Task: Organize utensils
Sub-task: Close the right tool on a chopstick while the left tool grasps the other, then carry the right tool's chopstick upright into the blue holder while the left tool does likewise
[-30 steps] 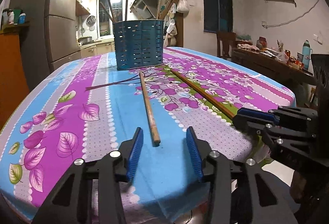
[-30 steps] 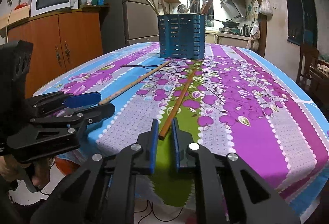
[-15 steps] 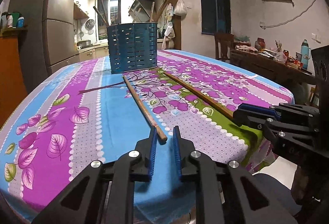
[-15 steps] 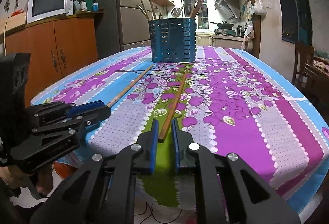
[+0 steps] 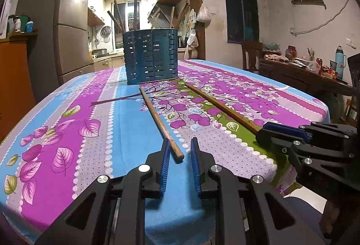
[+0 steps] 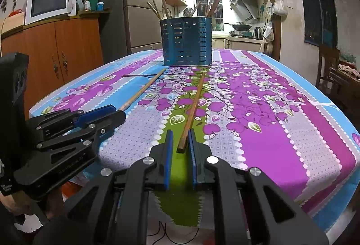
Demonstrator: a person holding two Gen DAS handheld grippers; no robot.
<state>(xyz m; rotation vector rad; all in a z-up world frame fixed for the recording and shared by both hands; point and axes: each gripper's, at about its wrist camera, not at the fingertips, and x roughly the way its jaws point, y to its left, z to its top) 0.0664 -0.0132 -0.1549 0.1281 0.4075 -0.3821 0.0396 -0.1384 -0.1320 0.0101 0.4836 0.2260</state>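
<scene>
Chopsticks: two long wooden sticks lie flat on the flowered tablecloth (image 5: pixel 94 132), well apart from each other, both running from the near table edge toward the blue holder.
Left stick (image 5: pixel 157 119): round and brown, its near end sits between the blue pads of the left gripper (image 5: pixel 178 156); its far tip lies close in front of the holder. In the right wrist view the same stick (image 6: pixel 141 91) runs toward that gripper, seen from the side (image 6: pixel 108 113).
Right stick (image 6: pixel 193 107): flatter and squarer at the end, it lies along the green stripe of the cloth; its near end sits between the pads of the right gripper (image 6: pixel 180 143).
Left tongs: narrowly parted around the stick's end, with a gap on both sides; no pad presses on the wood.
Right tongs: narrow, the stick's end close against the right-hand pad, a gap on the other side; whether they grip it I cannot tell.
Holder (image 5: pixel 150 59): blue slotted metal caddy standing upright at the far middle of the table, with several wooden utensils (image 6: pixel 212 5) sticking up and leaning outward from it.
Surroundings: a microwave (image 6: pixel 48 3) stands on an orange cabinet (image 6: pixel 58 53); beside it is a grey fridge (image 6: pixel 139 8).
</scene>
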